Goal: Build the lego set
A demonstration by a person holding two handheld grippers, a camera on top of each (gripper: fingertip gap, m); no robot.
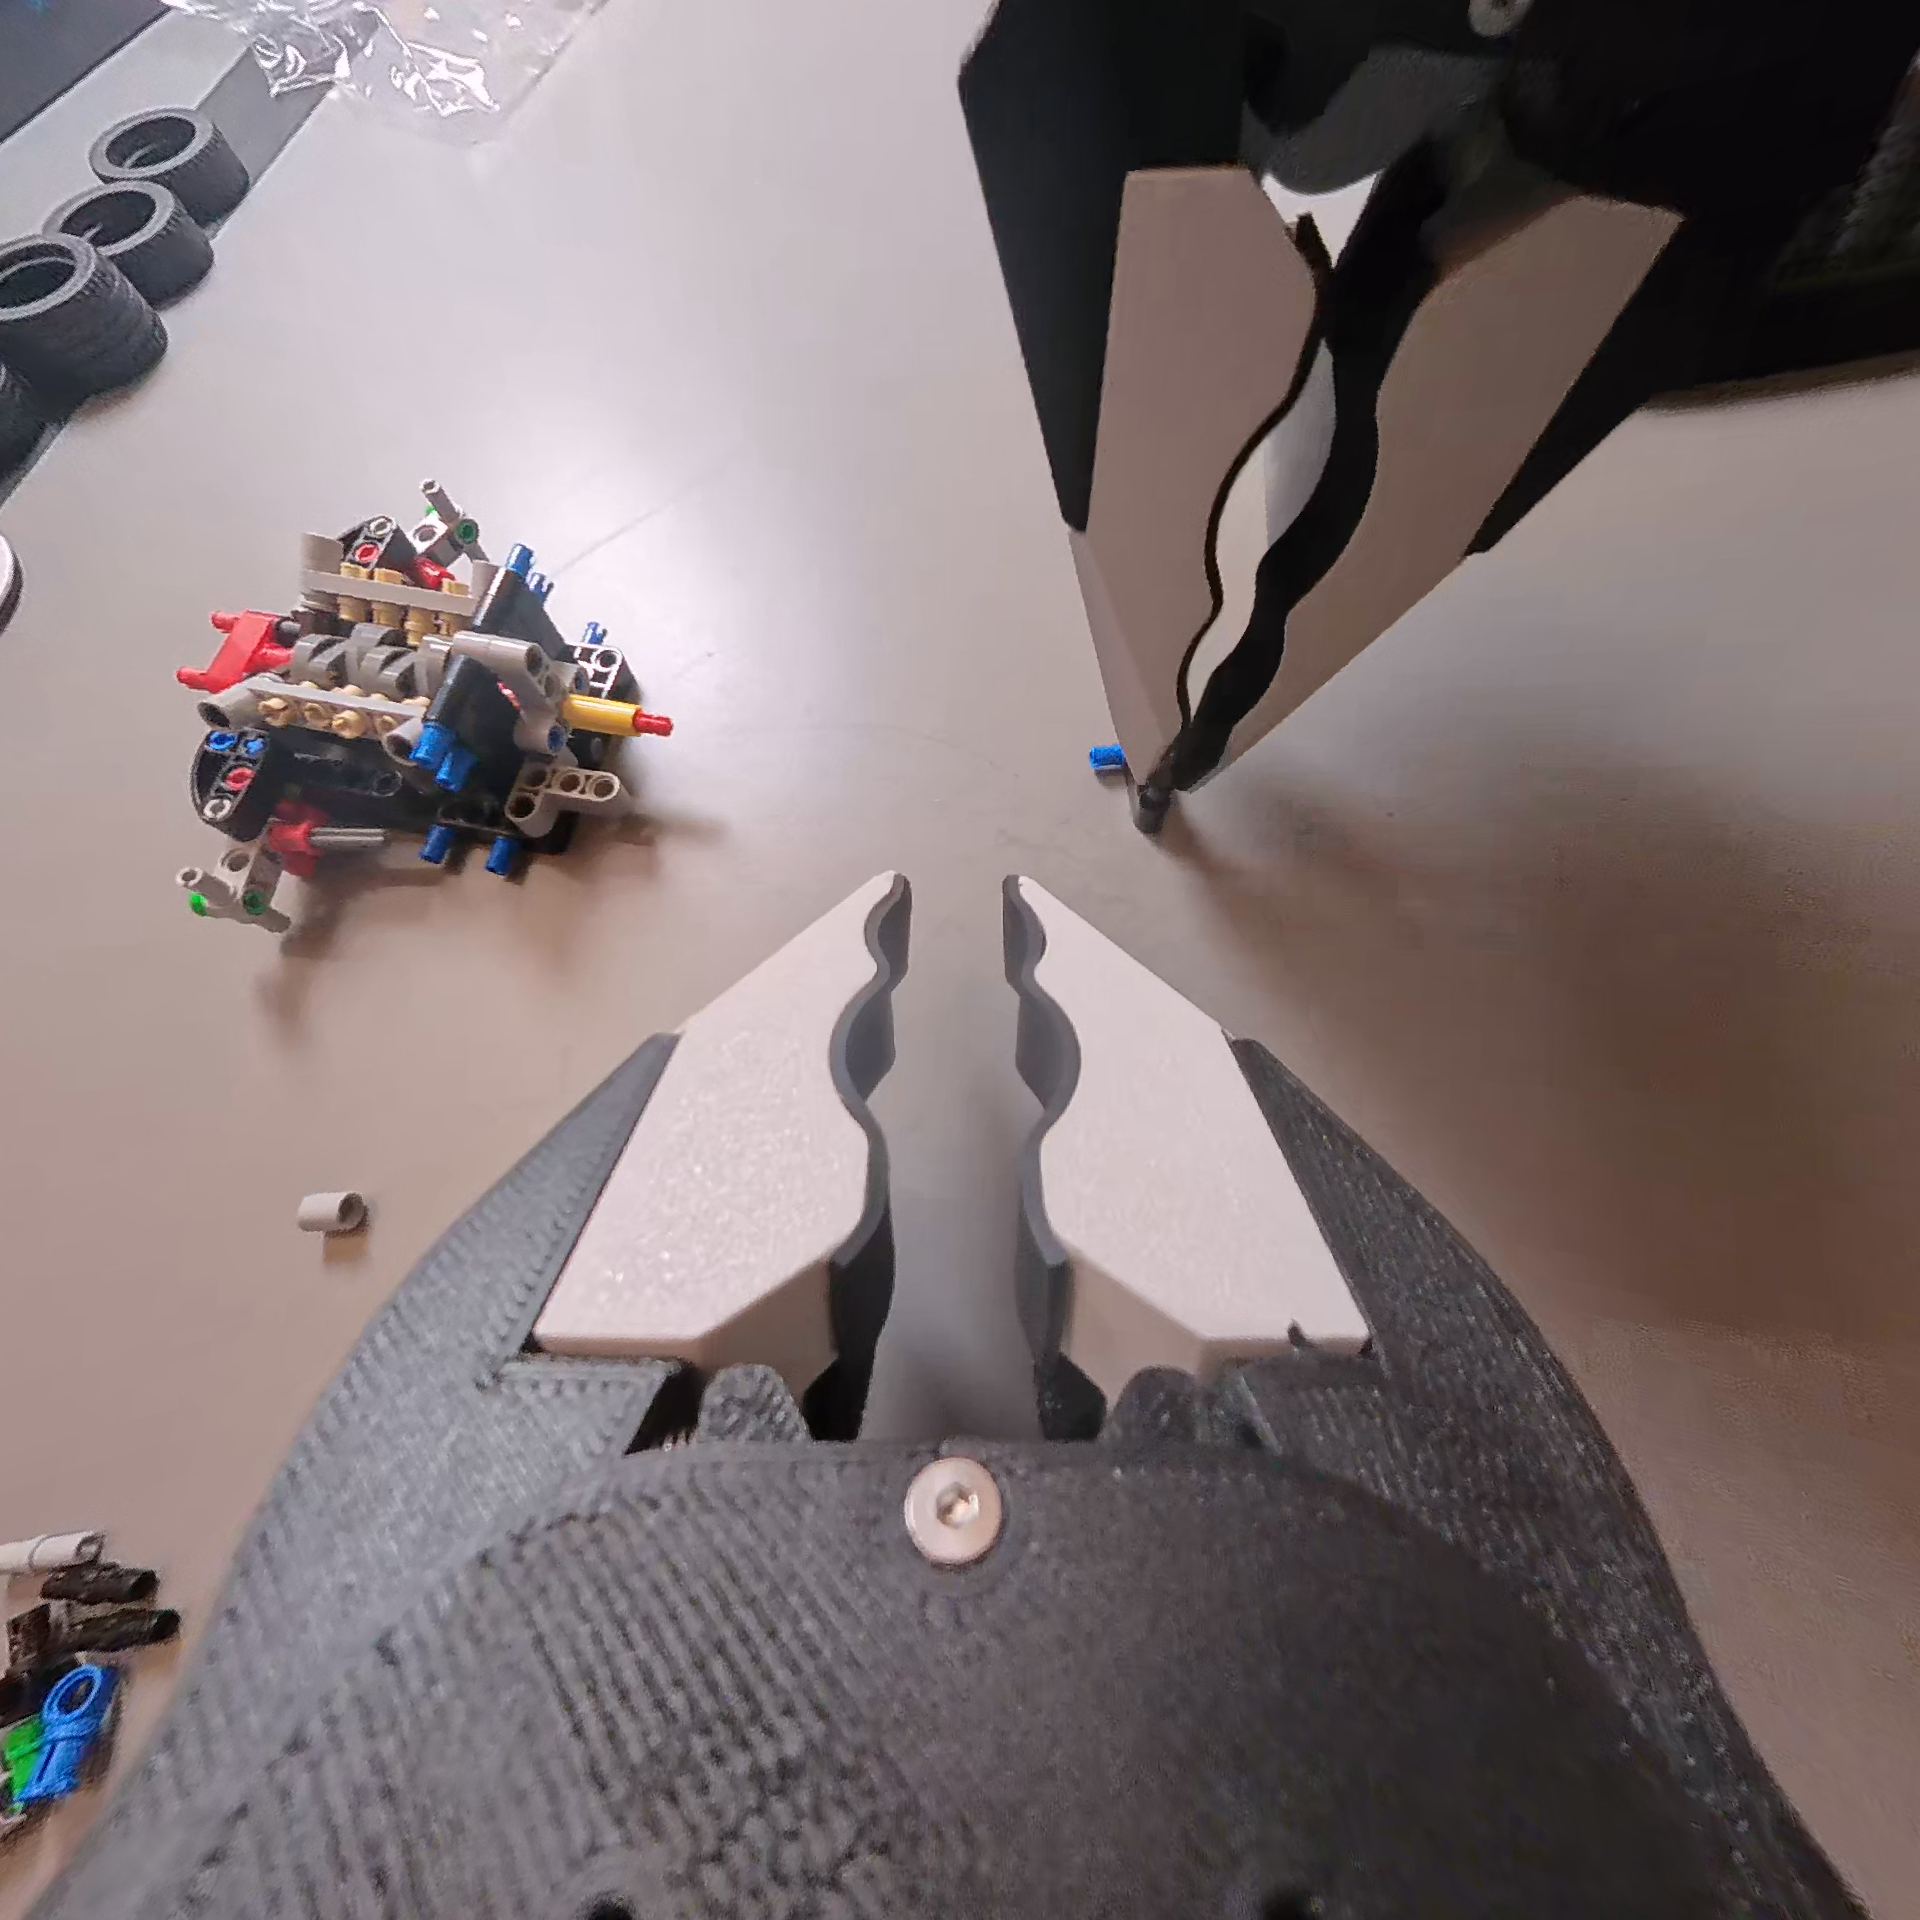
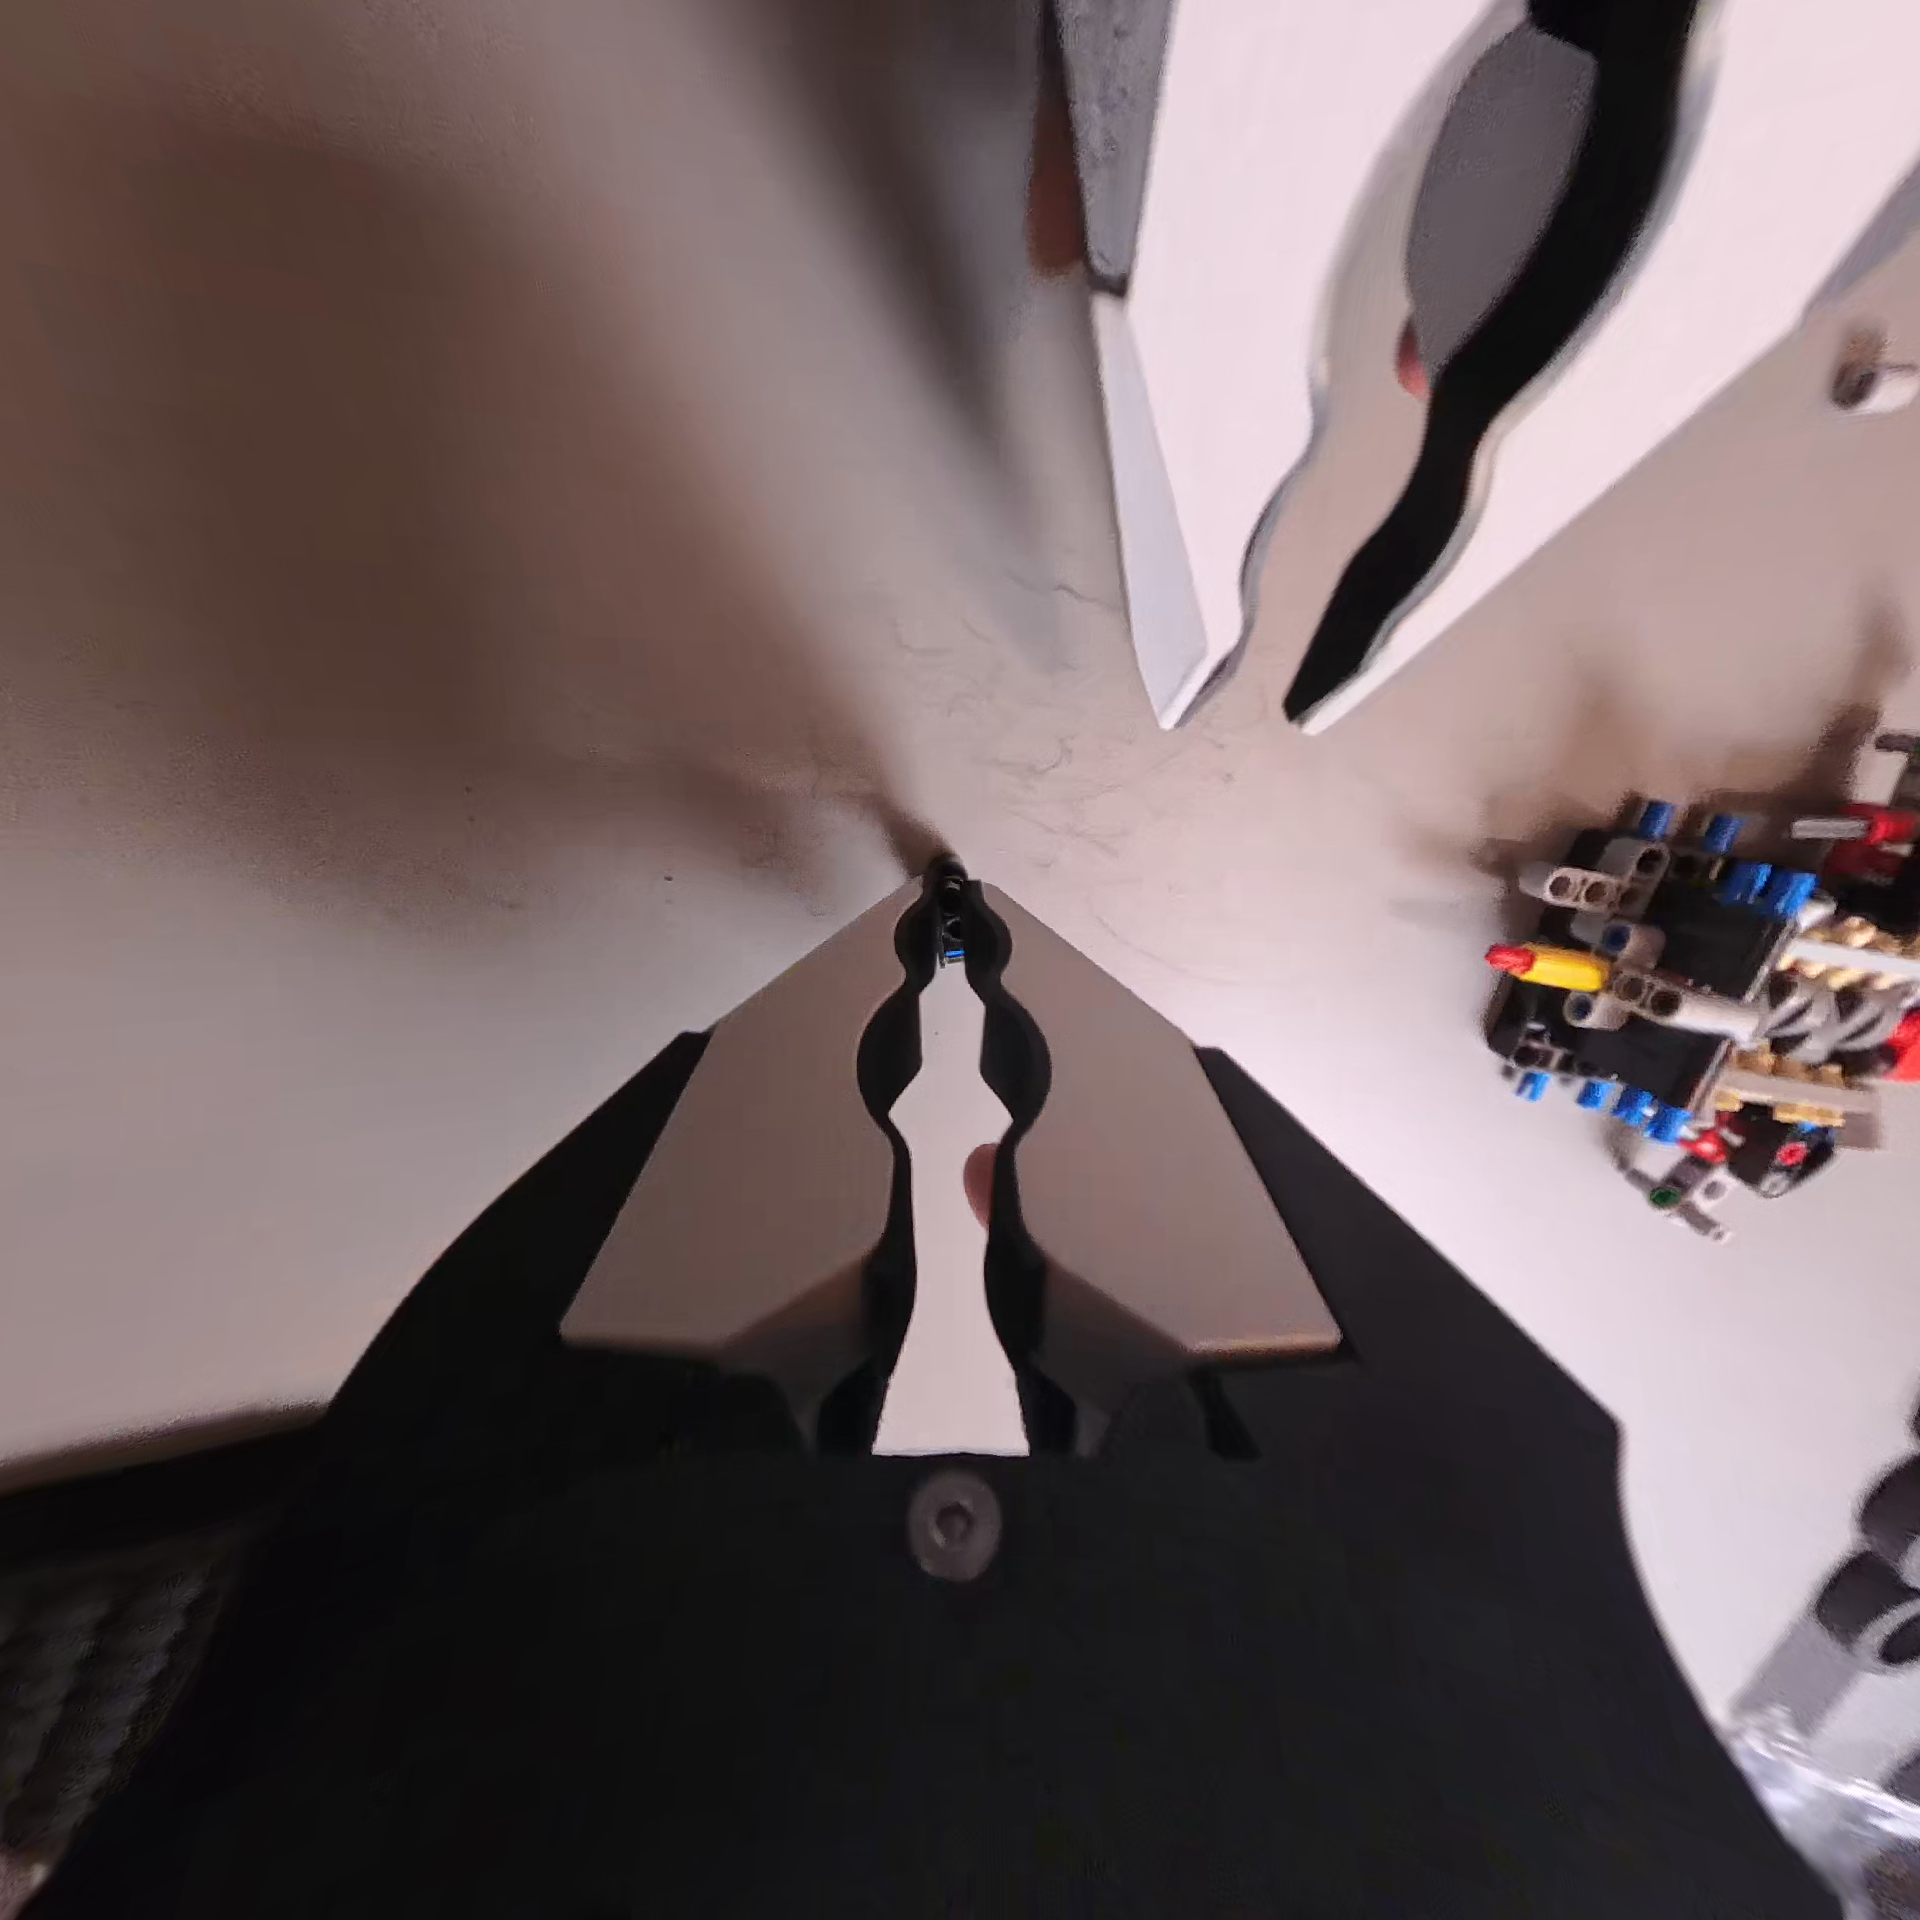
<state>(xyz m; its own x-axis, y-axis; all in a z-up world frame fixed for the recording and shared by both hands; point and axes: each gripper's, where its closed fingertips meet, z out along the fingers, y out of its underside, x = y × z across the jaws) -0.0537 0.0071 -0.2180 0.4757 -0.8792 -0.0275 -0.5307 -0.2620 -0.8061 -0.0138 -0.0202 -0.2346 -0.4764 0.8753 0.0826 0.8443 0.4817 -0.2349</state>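
We see right gripper pinching small black pin on tabletop; left gripper spread, bare tabletop around; partial build well apart.

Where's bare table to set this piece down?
Bare table lies between the lego build and the right gripper, and right of the left gripper. Crowded: tires far left, loose parts near left.
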